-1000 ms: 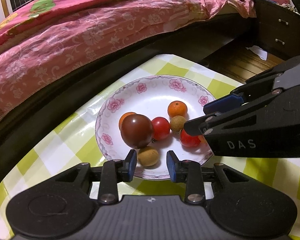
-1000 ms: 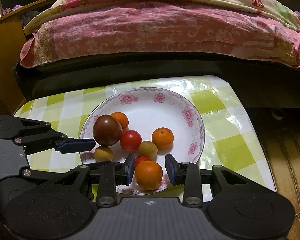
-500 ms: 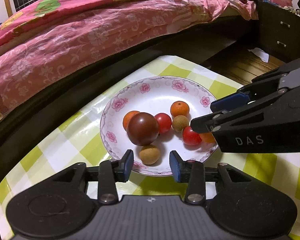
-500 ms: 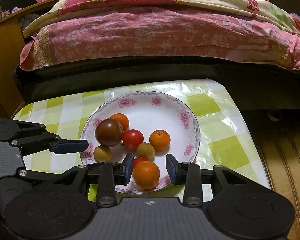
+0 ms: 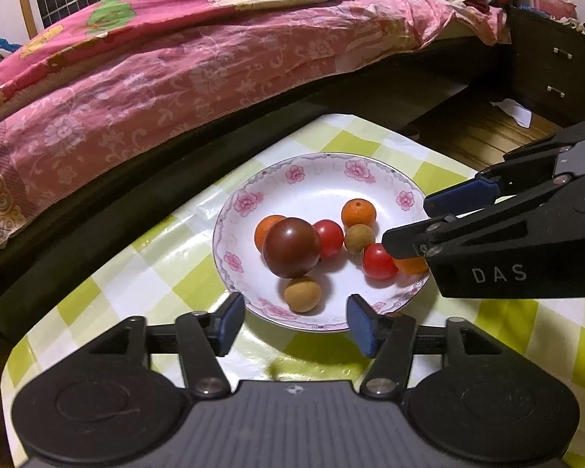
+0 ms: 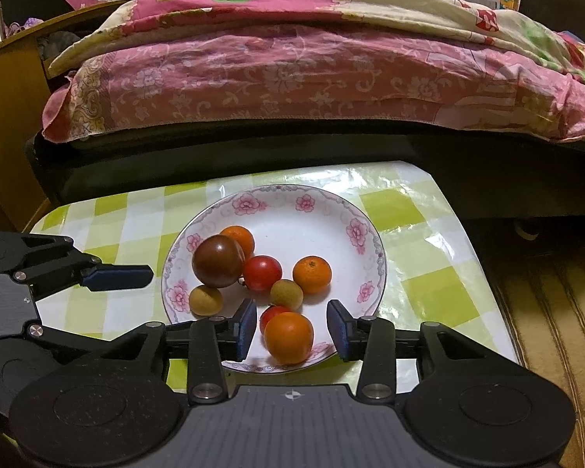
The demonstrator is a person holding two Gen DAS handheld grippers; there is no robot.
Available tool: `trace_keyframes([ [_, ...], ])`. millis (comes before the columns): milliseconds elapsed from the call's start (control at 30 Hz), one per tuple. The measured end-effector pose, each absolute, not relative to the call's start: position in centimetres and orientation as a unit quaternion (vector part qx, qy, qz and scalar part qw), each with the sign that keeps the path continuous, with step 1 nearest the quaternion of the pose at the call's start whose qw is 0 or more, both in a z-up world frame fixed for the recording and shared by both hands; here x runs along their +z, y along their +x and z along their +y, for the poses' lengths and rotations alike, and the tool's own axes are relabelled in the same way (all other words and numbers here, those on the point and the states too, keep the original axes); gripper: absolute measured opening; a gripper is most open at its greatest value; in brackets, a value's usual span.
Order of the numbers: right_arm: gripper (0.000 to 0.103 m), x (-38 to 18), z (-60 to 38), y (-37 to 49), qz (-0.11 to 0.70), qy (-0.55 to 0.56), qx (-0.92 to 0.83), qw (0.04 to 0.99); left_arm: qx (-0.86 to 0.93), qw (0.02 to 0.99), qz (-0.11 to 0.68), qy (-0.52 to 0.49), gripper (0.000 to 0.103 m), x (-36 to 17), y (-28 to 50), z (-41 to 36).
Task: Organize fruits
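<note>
A white floral plate on the green checked table holds several fruits: a large dark tomato, red cherry tomatoes, small oranges and brown longans. My left gripper is open and empty at the plate's near rim, by a longan. My right gripper is open, its pads either side of an orange lying on the plate, not touching it.
A bed with a pink floral quilt runs behind the table. A dark drawer cabinet stands at the right. Wooden floor lies beyond the table's right edge. A wooden cabinet stands at the left.
Both grippers have drawn back from the plate and opened wider. The orange stays on the plate between the right pads.
</note>
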State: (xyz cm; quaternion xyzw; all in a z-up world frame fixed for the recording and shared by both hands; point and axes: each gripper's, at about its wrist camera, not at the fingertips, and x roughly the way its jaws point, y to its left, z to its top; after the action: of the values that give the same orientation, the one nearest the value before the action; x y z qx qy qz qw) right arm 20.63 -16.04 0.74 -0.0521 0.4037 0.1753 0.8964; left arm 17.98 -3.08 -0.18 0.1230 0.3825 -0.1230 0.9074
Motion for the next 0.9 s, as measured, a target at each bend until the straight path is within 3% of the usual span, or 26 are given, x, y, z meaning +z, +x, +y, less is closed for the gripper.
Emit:
trace_keyframes([
  [267, 0.036, 0.9, -16.0, 19.9, 0.403, -0.056, 0.165, 0.898, -0.111, 0.909, 0.384, 0.124, 0.071, 0.1, 17.5, -2.7],
  [733, 0.04, 1.9, -16.3, 17.9, 0.401, -0.042, 0.146, 0.903, -0.074, 0.916, 0.374, 0.122, 0.091, 1.4, 15.7, -2.0],
  [900, 0.04, 2.2, -16.4, 16.6, 0.404, -0.035, 0.137, 0.904, -0.063, 0.918, 0.373, 0.121, 0.094, 1.5, 14.5, -1.9],
])
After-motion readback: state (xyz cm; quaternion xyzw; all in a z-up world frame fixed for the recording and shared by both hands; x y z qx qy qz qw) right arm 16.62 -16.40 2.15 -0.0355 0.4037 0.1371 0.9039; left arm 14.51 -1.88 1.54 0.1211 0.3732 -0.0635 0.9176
